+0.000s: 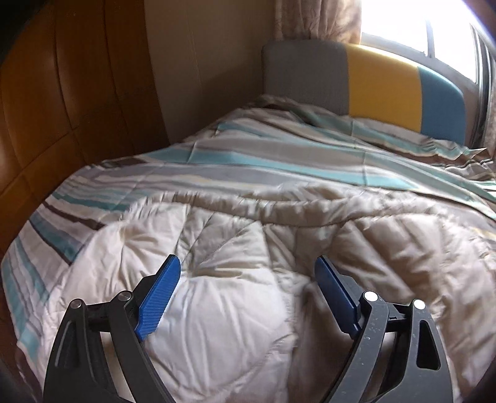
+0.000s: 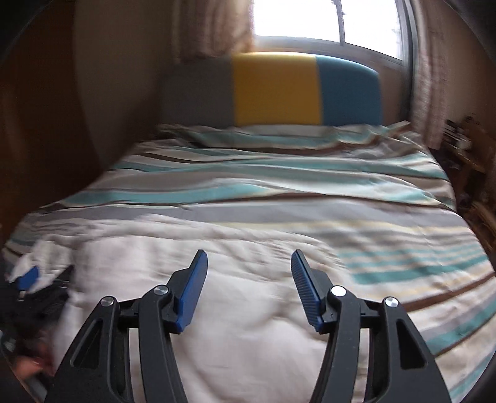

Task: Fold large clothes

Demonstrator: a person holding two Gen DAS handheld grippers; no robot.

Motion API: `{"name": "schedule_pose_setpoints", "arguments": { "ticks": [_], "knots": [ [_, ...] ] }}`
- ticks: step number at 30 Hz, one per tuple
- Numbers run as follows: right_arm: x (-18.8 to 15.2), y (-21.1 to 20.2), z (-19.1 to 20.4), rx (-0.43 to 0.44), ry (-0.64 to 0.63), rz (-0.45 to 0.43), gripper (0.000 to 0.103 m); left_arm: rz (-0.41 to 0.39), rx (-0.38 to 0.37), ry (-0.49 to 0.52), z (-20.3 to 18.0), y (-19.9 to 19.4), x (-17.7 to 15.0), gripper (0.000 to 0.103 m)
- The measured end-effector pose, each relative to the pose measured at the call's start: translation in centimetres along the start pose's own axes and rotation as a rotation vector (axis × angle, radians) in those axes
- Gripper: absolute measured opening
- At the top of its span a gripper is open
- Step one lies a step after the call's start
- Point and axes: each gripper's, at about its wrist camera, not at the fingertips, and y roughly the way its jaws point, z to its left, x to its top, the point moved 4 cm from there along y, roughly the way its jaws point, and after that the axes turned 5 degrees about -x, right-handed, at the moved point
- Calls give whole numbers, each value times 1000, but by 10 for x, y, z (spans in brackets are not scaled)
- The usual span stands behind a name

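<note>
1. Scene: a quilt [image 1: 279, 192] lies spread over a bed, striped side up across the far half, up to the headboard [image 1: 381, 83]. Window [image 2: 325, 21] and curtain [image 1: 316, 18] sit behind the headboard; a wooden wardrobe [image 1: 62, 93] stands to the left.

2. Fold status: the near end of the quilt is turned back, so its plain cream underside [image 1: 223, 294] faces up. The turned-back edge [image 1: 310, 201] runs across the bed as a puffy, wrinkled ridge on top of the stripes. Judged as one fold in place, loose and not squared.

3. In the right wrist view the cream flap [image 2: 217, 279] covers the left and middle of the near bed; stripes show uncovered on the right [image 2: 418, 279]. The flap looks uneven from side to side.

4. Left gripper [image 1: 248, 272]: jaws spread wide, nothing between them, poised over the cream flap. Contact with the cloth cannot be told.

5. Right gripper [image 2: 248, 263]: jaws wide apart, holding nothing, above the same flap. Picture is motion-blurred.

6. The left gripper also shows at the lower left edge of the right wrist view [image 2: 40, 288], low against bunched cream cloth.

7. Remaining, as judged: even out the first fold, take new holds at edge or corners, then fold again, likely more than once, to reach a compact bundle. Task looks early to middle.
</note>
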Motion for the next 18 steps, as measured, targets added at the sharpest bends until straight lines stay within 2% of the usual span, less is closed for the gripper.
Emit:
{"name": "schedule_pose_setpoints", "arguments": {
  "ticks": [2, 5, 8, 12, 14, 18],
  "knots": [
    [-1, 13, 18, 31, -19, 22, 57, -26, -5, 43, -10, -5, 5, 88],
    [-11, 38, 27, 10, -42, 74, 57, -18, 9, 116, -23, 3, 4, 91],
    [-32, 61, 23, 36, 11, 128, 58, 5, -25, 98, -22, 17, -3, 96],
    [-45, 63, 20, 28, 27, 106, 59, 30, -85, 35, -14, 30, -10, 100],
    [-49, 64, 21, 15, 16, 79, 59, 14, -81, 44, -16, 31, -15, 100],
    [-52, 74, 21, -21, 15, 73, 59, 43, -56, 60, -23, 41, -17, 100]
  ]
}}
